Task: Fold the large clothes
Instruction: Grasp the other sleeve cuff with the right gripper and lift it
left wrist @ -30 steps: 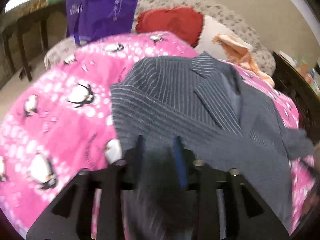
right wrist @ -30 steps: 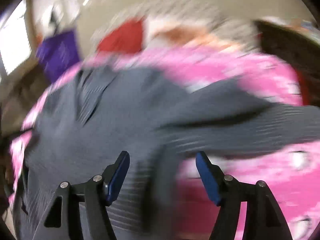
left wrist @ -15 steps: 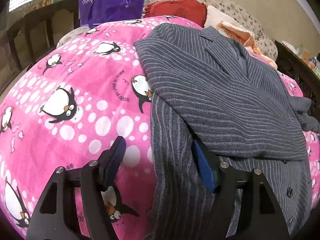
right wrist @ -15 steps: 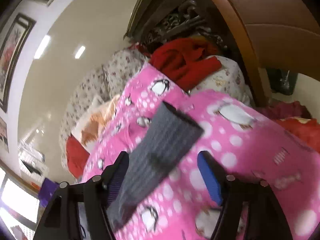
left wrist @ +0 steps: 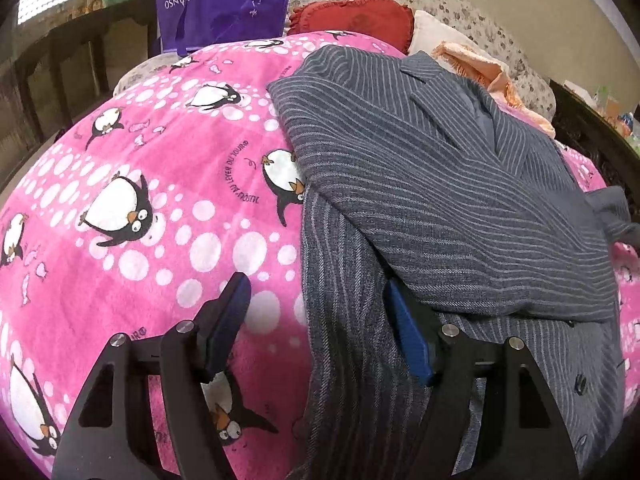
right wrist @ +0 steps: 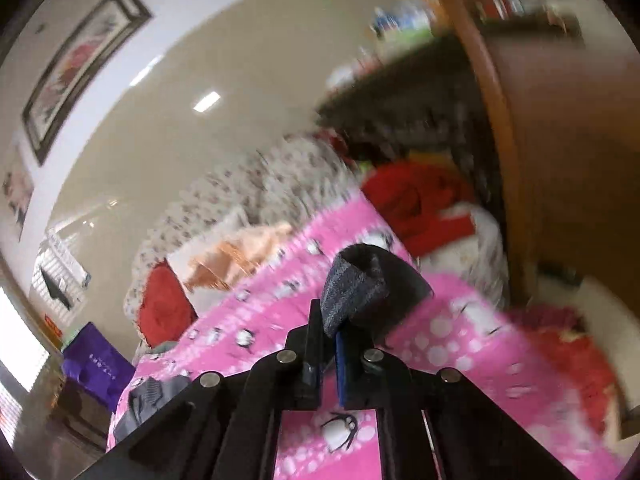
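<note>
Left wrist view, from the left: a dark wooden table (left wrist: 60,52) stands at the far edge, then a purple fabric bag with pale lettering (left wrist: 224,0) hangs beyond the pink fleece blanket printed with penguins and white dots (left wrist: 132,208). The left gripper (left wrist: 318,308) hangs wide open over the blanket, holding nothing; its left finger is over bare pink, its right finger tucked against a fold of the grey pinstriped suit jacket (left wrist: 440,184), whose sleeve is folded across its front. Behind the jacket lie a red cushion (left wrist: 356,20) and a peach cloth (left wrist: 476,60) against a floral-patterned sofa back (left wrist: 460,12).

Right wrist view, blurred: the right gripper (right wrist: 330,344) is pinched together on the jacket's grey sleeve cuff (right wrist: 360,284), lifted above the blanket. A crumpled red garment (right wrist: 424,200) lies further right, beside a brown wooden panel (right wrist: 560,120).
</note>
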